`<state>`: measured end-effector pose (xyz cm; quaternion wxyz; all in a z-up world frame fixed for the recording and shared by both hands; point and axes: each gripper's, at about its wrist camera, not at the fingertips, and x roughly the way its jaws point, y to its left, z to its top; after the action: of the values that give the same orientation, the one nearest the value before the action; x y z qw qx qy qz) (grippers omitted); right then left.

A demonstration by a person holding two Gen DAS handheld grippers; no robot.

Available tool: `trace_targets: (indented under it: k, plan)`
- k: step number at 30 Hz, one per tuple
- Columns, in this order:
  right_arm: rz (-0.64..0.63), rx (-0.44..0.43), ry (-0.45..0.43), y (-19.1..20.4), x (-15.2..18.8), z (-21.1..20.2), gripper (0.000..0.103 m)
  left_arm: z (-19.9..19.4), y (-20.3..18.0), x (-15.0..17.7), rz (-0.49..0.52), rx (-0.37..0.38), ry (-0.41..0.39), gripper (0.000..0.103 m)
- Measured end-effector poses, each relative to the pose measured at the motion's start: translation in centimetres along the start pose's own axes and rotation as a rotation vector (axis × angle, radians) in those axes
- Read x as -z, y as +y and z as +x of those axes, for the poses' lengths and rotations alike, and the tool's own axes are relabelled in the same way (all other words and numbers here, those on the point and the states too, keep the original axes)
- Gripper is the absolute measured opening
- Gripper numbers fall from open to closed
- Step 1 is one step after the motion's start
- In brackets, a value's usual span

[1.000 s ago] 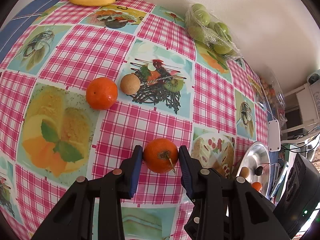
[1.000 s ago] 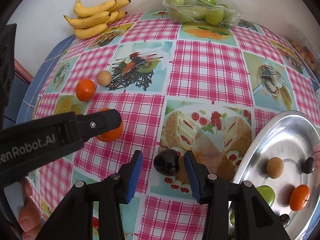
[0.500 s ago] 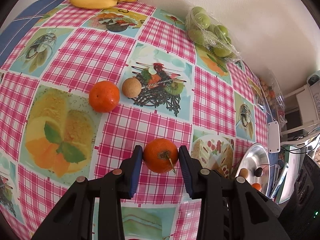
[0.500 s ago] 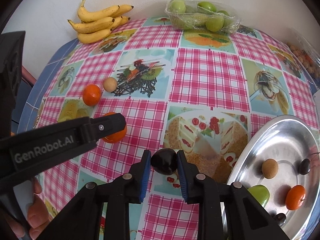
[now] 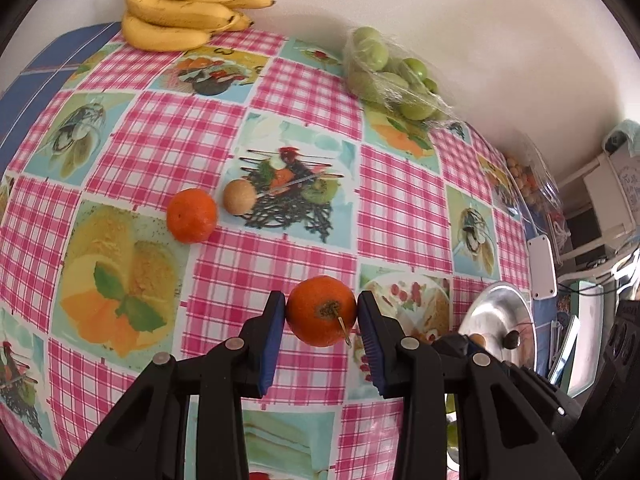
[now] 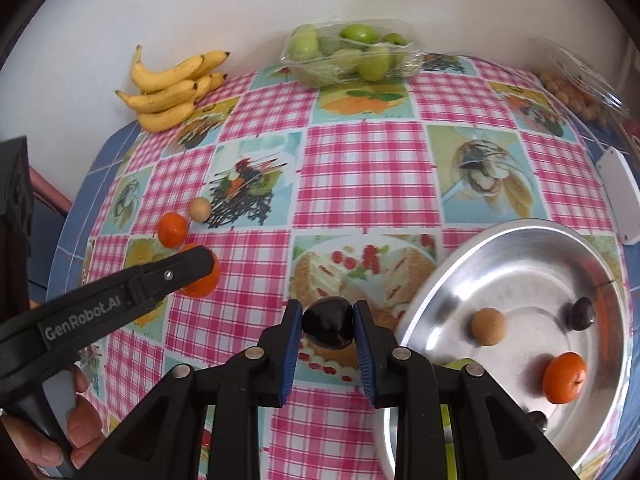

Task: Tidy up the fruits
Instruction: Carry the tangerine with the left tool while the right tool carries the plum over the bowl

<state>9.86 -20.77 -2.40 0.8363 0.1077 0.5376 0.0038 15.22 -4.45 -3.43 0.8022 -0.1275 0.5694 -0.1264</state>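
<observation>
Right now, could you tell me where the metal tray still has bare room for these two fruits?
The metal tray is bare across its upper half, between its far rim and the tan fruit. Its lower right is crowded: dark plum, orange, another dark fruit. The tablecloth centre is bare too.

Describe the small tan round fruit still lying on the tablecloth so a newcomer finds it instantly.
Start at the bananas by the wall and come toward the camera to the printed dark salad picture. At its left edge lies the tan ball, beside a loose orange; it is smaller, matte and beige.
</observation>
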Motion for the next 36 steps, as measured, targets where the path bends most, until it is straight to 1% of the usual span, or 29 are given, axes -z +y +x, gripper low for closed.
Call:
trace_targets:
  k: [5, 13, 17, 21, 26, 32, 36]
  plan:
    - [0.082, 0.041, -0.028, -3.9, 0.2, -1.6, 0.028, 0.2, -4.1, 1.2, 0.107, 0.021, 0.008, 0.039]
    - [0.21, 0.106, -0.047, -10.6, 1.4, -3.6, 0.028, 1.7, -11.3, 4.8, 0.311, 0.045, 0.055, 0.039]
    - [0.232, 0.113, -0.043, -12.3, 2.0, -3.8, 0.028, 2.3, -13.5, 6.1, 0.38, 0.045, 0.062, 0.039]
    - [0.243, 0.108, -0.018, -12.9, 2.3, -3.2, 0.028, 2.9, -14.2, 6.5, 0.409, 0.032, 0.062, 0.039]
    - [0.246, 0.105, 0.021, -12.9, 2.7, -2.1, 0.028, 3.6, -14.0, 6.8, 0.41, 0.023, 0.072, 0.039]
    - [0.263, 0.106, 0.033, -13.0, 2.9, -1.6, 0.029, 4.1, -14.0, 6.8, 0.4, 0.035, 0.092, 0.039]
    - [0.273, 0.099, 0.022, -13.1, 2.9, -1.9, 0.029, 3.7, -14.0, 6.7, 0.39, 0.053, 0.093, 0.039]
